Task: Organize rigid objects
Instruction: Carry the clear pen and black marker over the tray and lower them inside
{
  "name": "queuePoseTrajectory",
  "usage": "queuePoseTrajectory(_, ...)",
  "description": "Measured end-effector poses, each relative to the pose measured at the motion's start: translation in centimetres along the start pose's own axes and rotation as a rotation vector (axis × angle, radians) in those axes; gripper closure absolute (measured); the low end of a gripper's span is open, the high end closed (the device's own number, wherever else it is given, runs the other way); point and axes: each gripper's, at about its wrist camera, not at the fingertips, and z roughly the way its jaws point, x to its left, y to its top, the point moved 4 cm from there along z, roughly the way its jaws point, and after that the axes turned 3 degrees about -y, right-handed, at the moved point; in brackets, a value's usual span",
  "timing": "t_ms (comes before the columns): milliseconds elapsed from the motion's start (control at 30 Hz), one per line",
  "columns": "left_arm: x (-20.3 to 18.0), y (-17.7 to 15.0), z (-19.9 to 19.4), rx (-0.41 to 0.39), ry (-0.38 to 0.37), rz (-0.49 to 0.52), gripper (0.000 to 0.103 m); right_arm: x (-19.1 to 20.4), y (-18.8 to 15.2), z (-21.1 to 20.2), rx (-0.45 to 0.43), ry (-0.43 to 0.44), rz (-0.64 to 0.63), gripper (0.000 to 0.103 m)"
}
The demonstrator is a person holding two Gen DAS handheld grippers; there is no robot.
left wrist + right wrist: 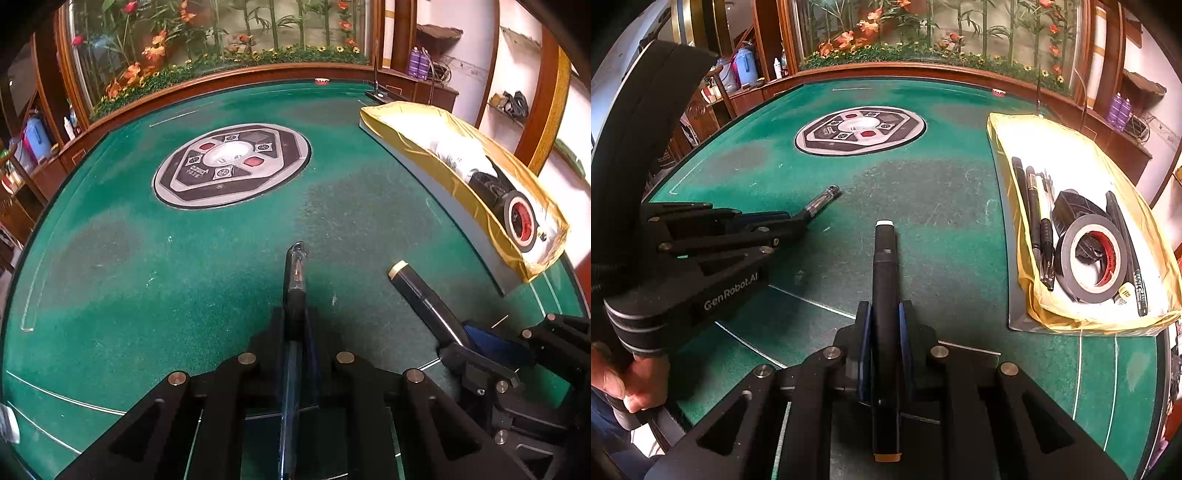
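Observation:
My left gripper (295, 317) is shut on a pen (294, 273) with a clear cap and a blue see-through barrel; the pen points forward over the green felt. In the right wrist view the same gripper (802, 219) and pen (824, 196) are at the left. My right gripper (885, 312) is shut on a black marker (884, 266) with a pale end cap, held along the fingers just above the table. From the left wrist camera, that gripper (458, 341) and marker (419, 293) show at the lower right. Both tools hover near the table's front edge.
A yellow-lined tray (1001, 136) stands at the right, holding several pens (1034, 214) and a roll of grey tape (1091, 254); the tray (384, 110) and tape (521, 221) also show in the left wrist view. A round control panel (860, 131) sits mid-table. A hand (624, 380) grips the left tool.

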Motion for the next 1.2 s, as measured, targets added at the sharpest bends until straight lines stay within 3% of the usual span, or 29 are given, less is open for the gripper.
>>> queuePoseTrajectory(700, 0.2, -0.1, -0.1, -0.006, 0.009, -0.048, 0.093, -1.3, -0.1, -0.3, -0.010, 0.089, 0.084, 0.089)
queuePoseTrajectory(1000, 1.0, 0.3, -0.4, 0.021, -0.070, -0.132, 0.093, -2.1, -0.2, -1.5, -0.045, 0.118, 0.110, 0.089)
queuePoseTrajectory(1200, -0.1, 1.1, -1.2, 0.015, -0.105, -0.114, 0.094, -3.7, 0.4, -2.8, -0.080, 0.165, 0.172, 0.089)
